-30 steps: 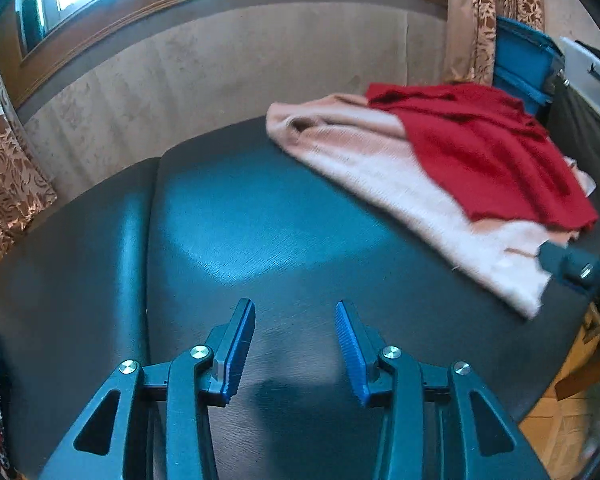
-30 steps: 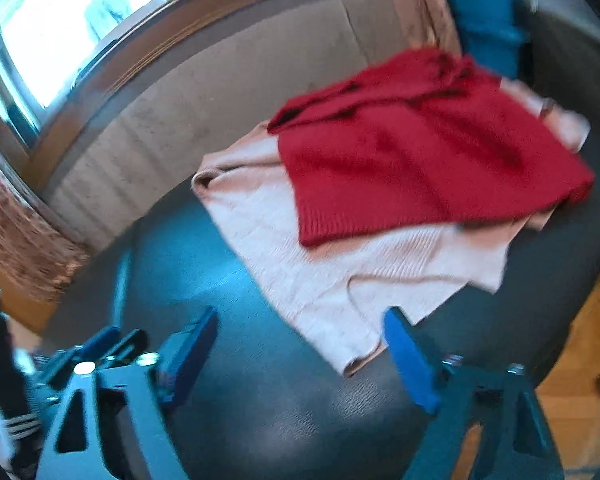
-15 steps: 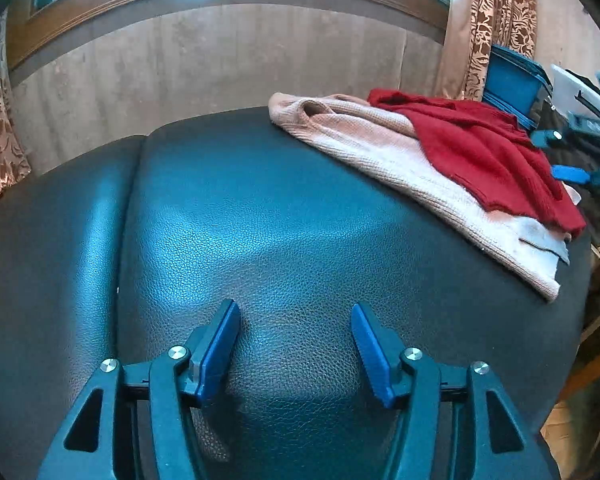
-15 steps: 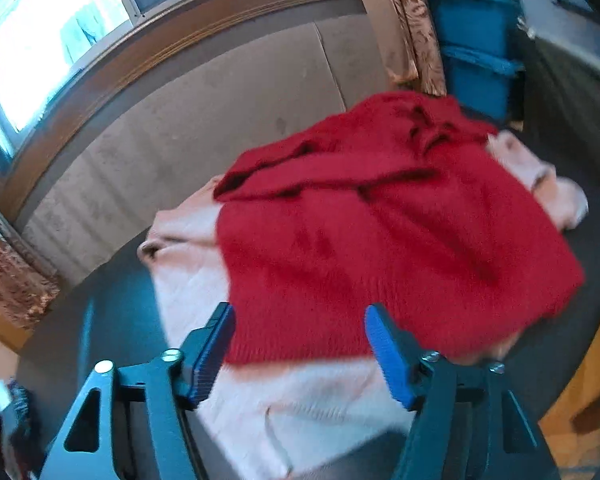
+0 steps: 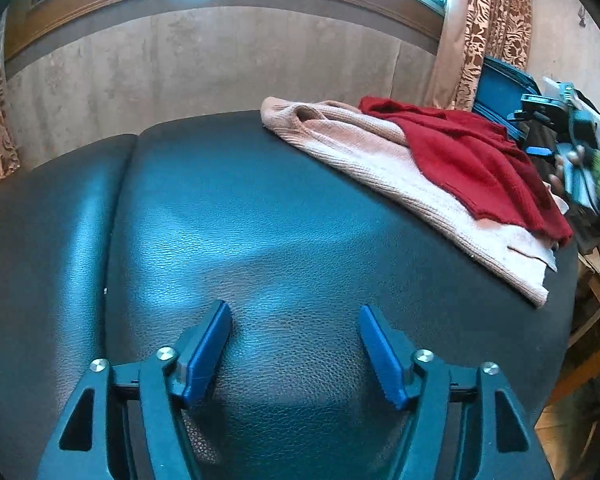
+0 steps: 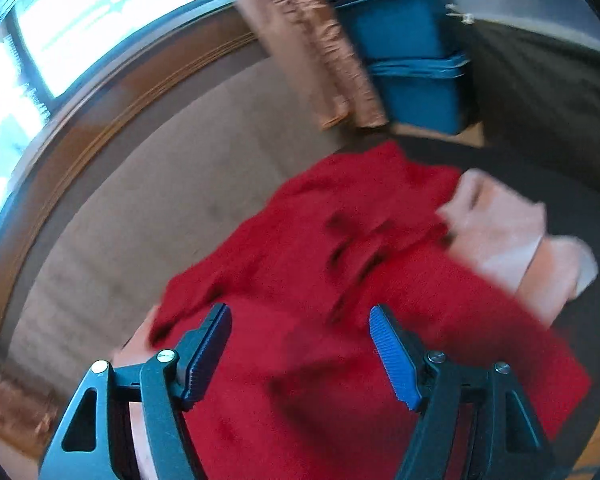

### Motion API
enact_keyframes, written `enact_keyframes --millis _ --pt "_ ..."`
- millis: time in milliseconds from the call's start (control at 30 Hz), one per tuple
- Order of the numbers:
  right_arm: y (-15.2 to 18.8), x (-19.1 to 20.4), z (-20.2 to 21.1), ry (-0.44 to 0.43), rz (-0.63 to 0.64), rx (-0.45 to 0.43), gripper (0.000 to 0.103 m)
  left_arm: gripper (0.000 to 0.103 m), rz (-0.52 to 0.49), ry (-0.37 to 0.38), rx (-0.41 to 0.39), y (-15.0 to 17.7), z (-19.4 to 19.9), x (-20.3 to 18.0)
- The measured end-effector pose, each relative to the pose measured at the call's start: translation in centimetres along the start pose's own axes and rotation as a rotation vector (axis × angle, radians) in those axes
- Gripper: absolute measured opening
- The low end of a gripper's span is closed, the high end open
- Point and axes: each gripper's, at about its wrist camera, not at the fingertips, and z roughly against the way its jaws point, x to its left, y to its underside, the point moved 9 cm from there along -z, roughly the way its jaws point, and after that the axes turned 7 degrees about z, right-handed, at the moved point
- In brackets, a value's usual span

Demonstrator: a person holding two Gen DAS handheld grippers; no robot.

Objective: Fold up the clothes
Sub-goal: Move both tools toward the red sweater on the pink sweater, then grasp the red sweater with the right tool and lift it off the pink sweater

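1. Clothes lie in a heap at the far right end of a dark leather-look bench: a red knit sweater lies on top of a pale pink knit sweater, which spreads out flat under it and reaches the bench's right edge.
2. No brand, label or writing can be read on either garment or on the tools; the right wrist view is blurred.
3. Seen from the right wrist, the red sweater fills the middle, rumpled, with a bit of the pink one showing past it at the right.
4. The right gripper is tilted downward over the red sweater, jaws apart with nothing clamped; whether the blue pads touch the knit I cannot tell.
5. From the left wrist view that same right gripper shows as a blur at the far right, beside the clothes, with fingers of the person's hand on it.
6. The left gripper points down at bare bench, well apart from the clothes; its jaws are opening, already wide, with nothing between them.
7. Behind the bench stand a beige wall, a wood-framed window, patterned curtains and stacked blue bins.
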Motion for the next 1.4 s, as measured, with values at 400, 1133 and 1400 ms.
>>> enact_keyframes --millis 400,1133,1400 --pt "-0.1 -0.1 -6.9 -0.371 -0.278 0.133 0.103 0.078 -0.030 -0.004 0.004 0.5 -0.2 -0.5" --pt "-4.5 1.6 -4.9 -0.256 -0.085 0.058 0.008 0.080 -0.048 -0.018 -0.004 0.9 -0.2 -0.8" --pt "-1.0 19.1 6.8 -0.750 0.332 0.081 0.008 0.080 -0.048 -0.018 -0.006 1.0 -0.1 -0.9"
